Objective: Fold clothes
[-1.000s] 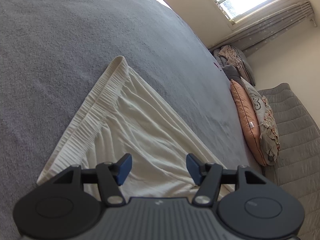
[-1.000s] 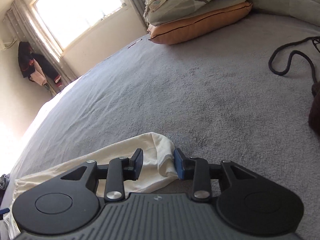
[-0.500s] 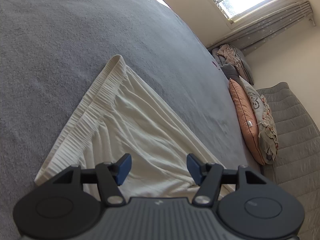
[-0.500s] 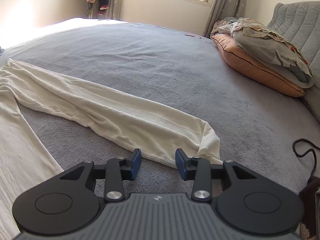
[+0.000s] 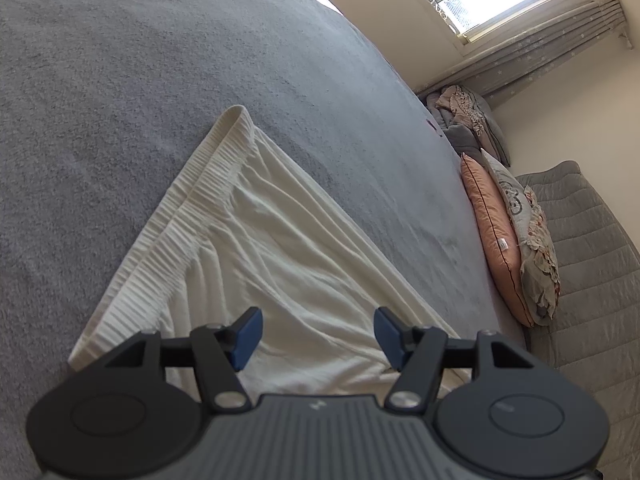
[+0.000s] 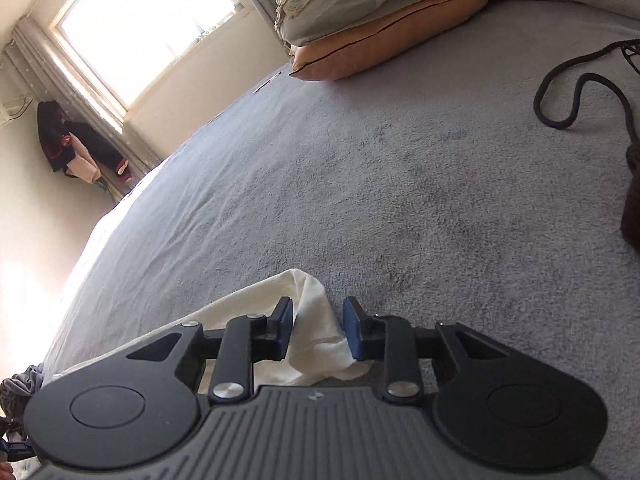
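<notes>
Cream trousers (image 5: 280,248) lie flat on the grey bed cover (image 5: 120,60), with the ribbed waistband (image 5: 188,208) towards the left. My left gripper (image 5: 316,334) hovers open just above the seat of the trousers, nothing between its blue pads. In the right wrist view the end of one trouser leg (image 6: 308,292) is bunched between the pads of my right gripper (image 6: 319,326). Those jaws are closing around the cloth, with a gap still between the pads.
Stacked pillows (image 6: 384,36) lie against the grey quilted headboard (image 5: 592,260). A black cord (image 6: 560,92) loops on the bed to the right, beside a dark item (image 6: 632,200) at the frame edge. Clothes (image 6: 76,148) hang by the window.
The right gripper swung from a view along the whole trouser leg back onto the leg's end, and its jaws have narrowed around the cloth. The left gripper has not moved.
</notes>
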`<act>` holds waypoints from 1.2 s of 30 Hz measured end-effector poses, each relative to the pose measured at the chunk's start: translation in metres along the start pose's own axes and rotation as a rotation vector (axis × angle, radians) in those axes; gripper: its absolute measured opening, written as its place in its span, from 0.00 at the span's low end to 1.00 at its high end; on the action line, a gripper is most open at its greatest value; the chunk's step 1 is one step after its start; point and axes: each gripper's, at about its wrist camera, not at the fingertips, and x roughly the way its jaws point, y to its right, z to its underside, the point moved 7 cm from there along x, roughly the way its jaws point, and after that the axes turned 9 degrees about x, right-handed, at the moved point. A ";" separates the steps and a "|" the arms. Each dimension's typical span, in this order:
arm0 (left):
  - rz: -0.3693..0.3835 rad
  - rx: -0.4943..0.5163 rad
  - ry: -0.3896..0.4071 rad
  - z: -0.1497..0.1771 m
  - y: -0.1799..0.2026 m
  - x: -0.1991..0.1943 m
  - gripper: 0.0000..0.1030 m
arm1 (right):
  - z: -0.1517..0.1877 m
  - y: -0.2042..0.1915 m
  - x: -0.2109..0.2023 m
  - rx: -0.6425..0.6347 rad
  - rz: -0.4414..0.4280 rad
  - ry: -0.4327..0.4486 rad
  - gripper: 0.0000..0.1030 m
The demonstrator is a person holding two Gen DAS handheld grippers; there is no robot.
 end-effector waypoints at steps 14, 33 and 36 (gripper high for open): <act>-0.002 0.003 -0.006 0.002 0.000 0.002 0.62 | -0.014 -0.033 -0.006 -0.421 0.268 0.041 0.06; -0.042 0.031 0.009 -0.001 -0.004 0.006 0.64 | -0.045 -0.024 0.076 -0.587 0.620 0.036 0.05; -0.034 0.023 0.011 -0.003 -0.004 0.004 0.64 | -0.041 -0.025 0.076 -0.585 0.635 0.060 0.06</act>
